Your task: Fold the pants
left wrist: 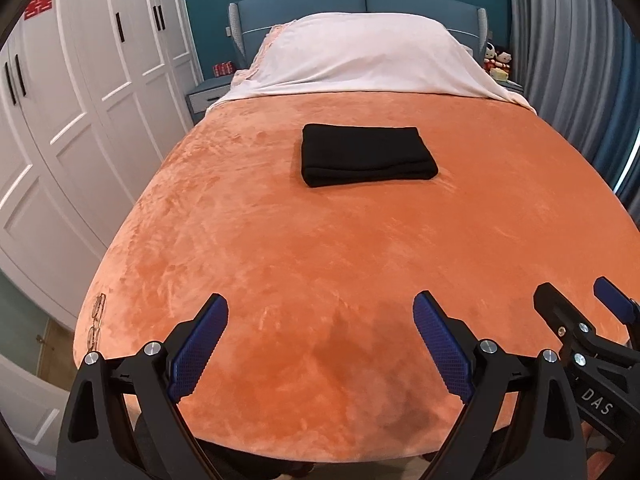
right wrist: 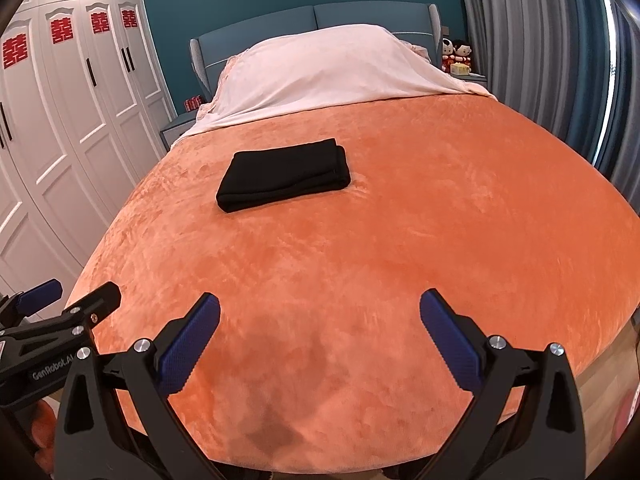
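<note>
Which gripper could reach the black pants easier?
Probably the left gripper: the folded black pants lie straight ahead of it, but off to the side of the right gripper. Both are open.

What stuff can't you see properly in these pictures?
- Black pants: folded in both views, so the inner layers, waistband and legs stay hidden.
- Small thing at the orange blanket's left edge, left wrist view: too small to name.
- Right gripper in the left wrist view: cut off by the picture edge.
- Dolls by the headboard: too small for detail.
</note>
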The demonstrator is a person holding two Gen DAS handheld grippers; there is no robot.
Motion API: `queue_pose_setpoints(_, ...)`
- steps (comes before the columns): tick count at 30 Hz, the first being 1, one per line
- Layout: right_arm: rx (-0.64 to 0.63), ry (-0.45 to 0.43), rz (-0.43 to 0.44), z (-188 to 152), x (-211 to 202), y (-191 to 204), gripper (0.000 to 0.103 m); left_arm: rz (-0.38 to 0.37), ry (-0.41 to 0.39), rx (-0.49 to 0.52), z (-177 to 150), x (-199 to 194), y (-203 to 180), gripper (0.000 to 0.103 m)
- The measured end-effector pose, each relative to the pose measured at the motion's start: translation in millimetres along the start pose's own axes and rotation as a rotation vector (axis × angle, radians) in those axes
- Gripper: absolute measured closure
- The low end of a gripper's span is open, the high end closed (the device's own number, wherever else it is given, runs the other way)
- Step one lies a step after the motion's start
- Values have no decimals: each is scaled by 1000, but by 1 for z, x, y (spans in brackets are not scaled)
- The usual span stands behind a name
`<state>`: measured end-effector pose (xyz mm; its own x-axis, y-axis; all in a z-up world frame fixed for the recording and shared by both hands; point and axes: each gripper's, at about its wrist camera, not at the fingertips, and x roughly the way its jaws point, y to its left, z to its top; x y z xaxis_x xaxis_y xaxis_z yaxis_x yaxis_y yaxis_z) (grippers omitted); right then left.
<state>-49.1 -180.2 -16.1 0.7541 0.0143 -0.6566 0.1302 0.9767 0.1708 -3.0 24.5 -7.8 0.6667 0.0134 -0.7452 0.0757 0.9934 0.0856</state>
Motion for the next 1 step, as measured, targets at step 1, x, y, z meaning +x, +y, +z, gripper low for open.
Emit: queue_pose_setpoints(1, -1, 1, 0, -1, -1, 1, 5, 3, 5, -6, -1, 1, 1, 11)
